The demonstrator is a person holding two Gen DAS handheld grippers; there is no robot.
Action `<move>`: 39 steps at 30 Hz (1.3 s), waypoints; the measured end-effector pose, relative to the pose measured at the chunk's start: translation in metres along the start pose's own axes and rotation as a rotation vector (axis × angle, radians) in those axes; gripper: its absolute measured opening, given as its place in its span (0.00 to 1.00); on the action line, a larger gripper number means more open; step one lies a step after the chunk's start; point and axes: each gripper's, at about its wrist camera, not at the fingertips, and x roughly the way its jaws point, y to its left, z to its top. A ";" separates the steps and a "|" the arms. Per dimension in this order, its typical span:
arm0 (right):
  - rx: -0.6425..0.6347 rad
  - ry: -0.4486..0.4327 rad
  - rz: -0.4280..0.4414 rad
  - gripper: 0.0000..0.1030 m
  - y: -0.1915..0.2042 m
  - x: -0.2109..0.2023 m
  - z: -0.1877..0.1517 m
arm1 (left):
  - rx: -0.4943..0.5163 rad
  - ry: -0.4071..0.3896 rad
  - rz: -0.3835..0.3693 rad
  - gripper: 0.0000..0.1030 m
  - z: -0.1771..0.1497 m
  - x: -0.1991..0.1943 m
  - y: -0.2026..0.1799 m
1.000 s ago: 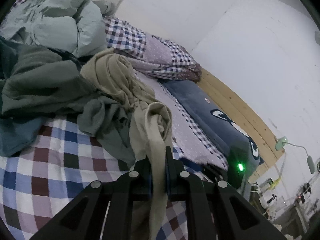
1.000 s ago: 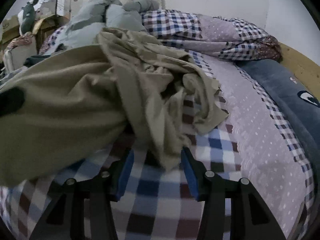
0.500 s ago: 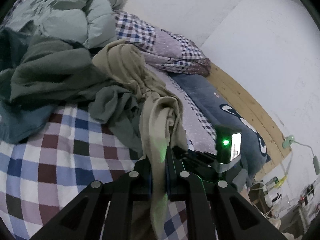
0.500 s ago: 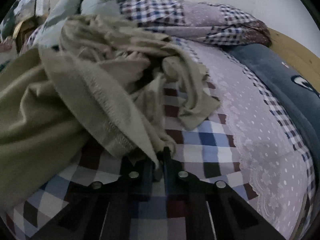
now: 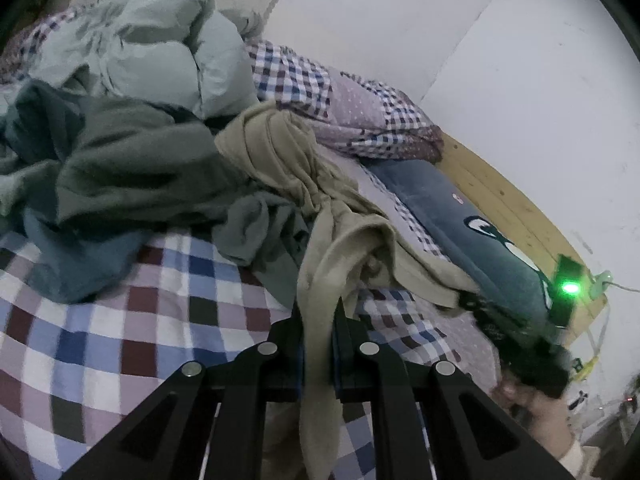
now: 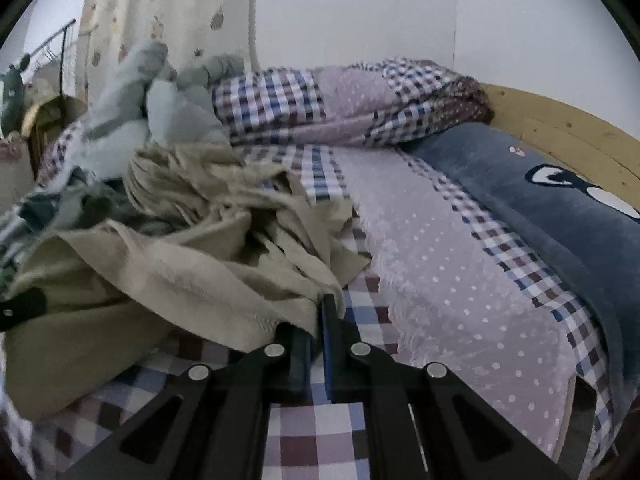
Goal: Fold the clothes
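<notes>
Both grippers, left (image 5: 318,320) and right (image 6: 318,320), pinch one beige garment (image 5: 288,168) (probably trousers), its bunched length trailing toward the bed's far pile

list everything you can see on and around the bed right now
beige garment: one, tan, crumpled mid-bed, pinched at two spots
dark green clothes: a heap, count unclear, left of the beige garment
pale green duvet: one, bunched at the far end
checked sheet: one, blue, maroon and white, covering the mattress
checked quilt: one, lilac and plaid, folded by the wall
blue pillow: one, cartoon eyes, along the wooden bed frame
curtain: one, cream, printed, far left
left gripper: black, fingers shut on the beige garment
right gripper: black, shut on the garment's edge
hand: one, holding the right gripper
</notes>
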 end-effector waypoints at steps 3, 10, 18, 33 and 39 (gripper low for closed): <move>-0.017 -0.026 0.018 0.02 0.002 -0.018 0.003 | 0.008 -0.038 0.009 0.09 0.001 -0.010 0.000; -0.071 -0.073 0.039 0.01 0.013 -0.064 -0.001 | 0.037 -0.111 0.019 0.07 0.012 -0.034 -0.003; -0.070 -0.124 0.088 0.01 0.010 -0.127 -0.022 | 0.065 -0.194 0.032 0.06 0.010 -0.073 -0.002; -0.033 -0.109 0.165 0.01 0.013 -0.221 -0.066 | 0.240 -0.306 -0.029 0.06 -0.018 -0.154 -0.052; -0.031 -0.088 0.164 0.01 0.013 -0.249 -0.083 | 0.198 -0.299 -0.021 0.06 -0.053 -0.195 -0.047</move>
